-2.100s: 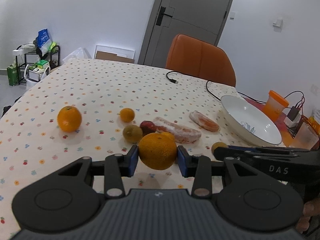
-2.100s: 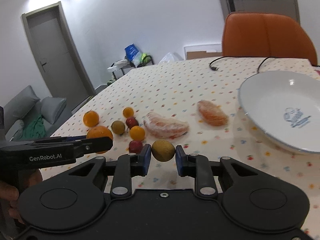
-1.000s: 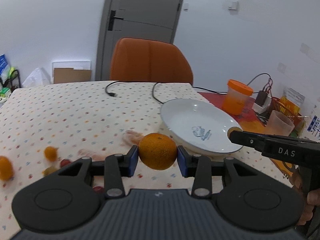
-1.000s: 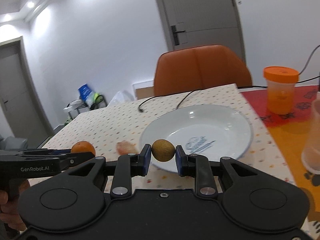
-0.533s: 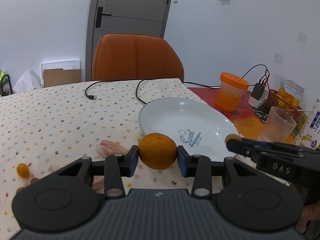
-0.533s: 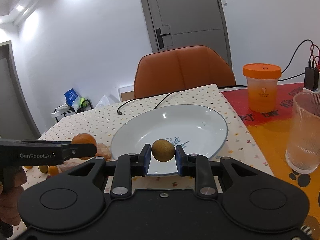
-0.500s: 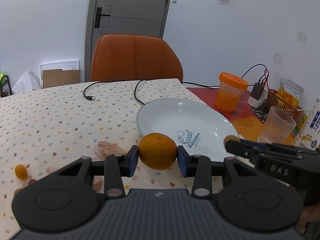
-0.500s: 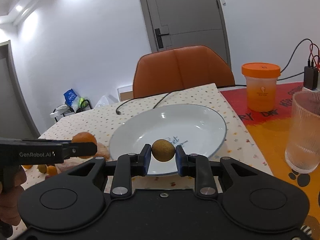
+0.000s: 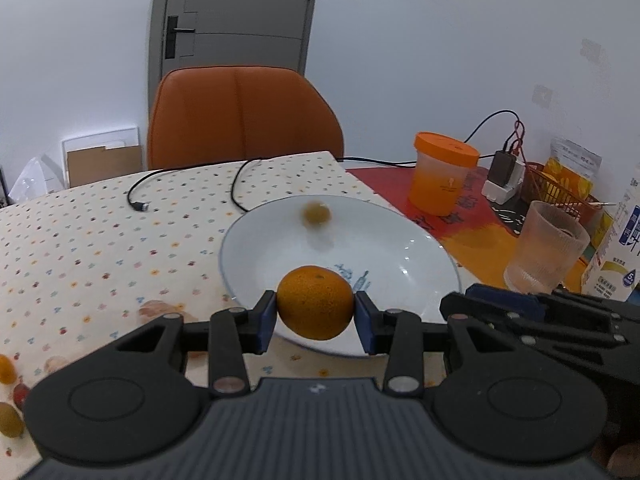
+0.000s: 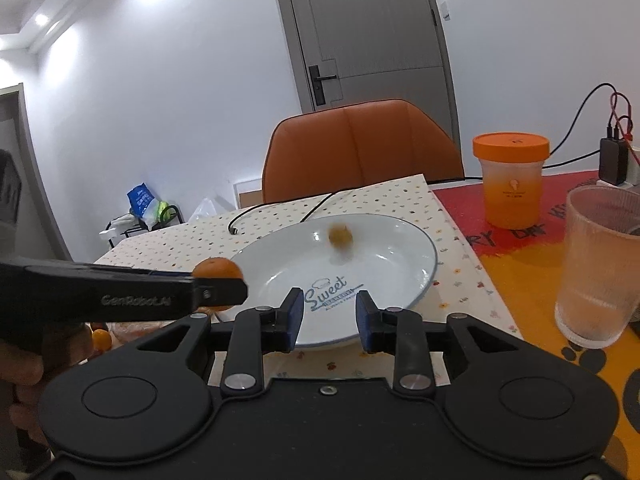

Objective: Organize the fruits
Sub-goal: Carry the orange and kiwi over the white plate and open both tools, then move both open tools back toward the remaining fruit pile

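Two grippers, one white plate, several fruits on a spotted tablecloth.

Left wrist view: the left gripper (image 9: 315,316) has its jaws closed on an orange (image 9: 315,307), held at the near rim of the white plate (image 9: 256,248). A small brownish fruit (image 9: 316,213), blurred, sits in the far part of the plate. The right gripper (image 9: 496,306) enters from the right, near the plate's right rim; its jaw state cannot be told here. Right of the plate: an orange-lidded cup (image 9: 443,174), a ribbed glass (image 9: 544,250), a charger with cables (image 9: 505,174). An orange chair (image 9: 244,116) stands at the far side. Small fruits (image 9: 8,368) lie at the left edge.

Right wrist view: the right gripper (image 10: 329,318) has its jaws wide apart, with nothing between them, over the plate's (image 10: 416,256) near rim. The small fruit (image 10: 340,237), blurred, is in the plate's far part. The left gripper (image 10: 218,288) enters from the left, the orange (image 10: 216,268) partly showing above its finger.
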A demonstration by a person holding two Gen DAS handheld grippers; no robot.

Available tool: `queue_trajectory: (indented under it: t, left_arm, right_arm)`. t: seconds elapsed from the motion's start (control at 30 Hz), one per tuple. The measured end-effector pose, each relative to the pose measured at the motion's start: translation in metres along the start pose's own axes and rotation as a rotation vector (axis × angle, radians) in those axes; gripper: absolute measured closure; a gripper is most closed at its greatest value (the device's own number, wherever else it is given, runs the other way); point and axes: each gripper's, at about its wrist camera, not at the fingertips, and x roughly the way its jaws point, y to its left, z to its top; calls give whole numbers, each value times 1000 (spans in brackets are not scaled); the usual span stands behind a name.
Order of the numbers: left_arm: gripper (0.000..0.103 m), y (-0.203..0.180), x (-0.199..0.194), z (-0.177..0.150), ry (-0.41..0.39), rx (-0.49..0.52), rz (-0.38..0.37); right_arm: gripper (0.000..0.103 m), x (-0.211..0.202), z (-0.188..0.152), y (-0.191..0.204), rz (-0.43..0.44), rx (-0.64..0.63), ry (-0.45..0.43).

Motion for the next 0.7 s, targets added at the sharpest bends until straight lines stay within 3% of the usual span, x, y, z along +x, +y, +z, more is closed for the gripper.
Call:
queue_trajectory:
  t: [0.2,0.4,0.6,0.7]
  left_arm:
    - [63,-10,2,4,-3,14,-18]
    - [56,-4,-5,10,-26,3,16]
    - [45,11,-17,6,-24,-7,66]
    - [34,20,-27,3,-21,-13,92]
  right_arm:
    - [71,-9,-3,-4,-3,7,11]
    - [65,-14,-6,-4,-3,6,9]
    - [56,-16,-7,-1,-3,4,8]
    - [50,-15,-7,3,6,13,6]
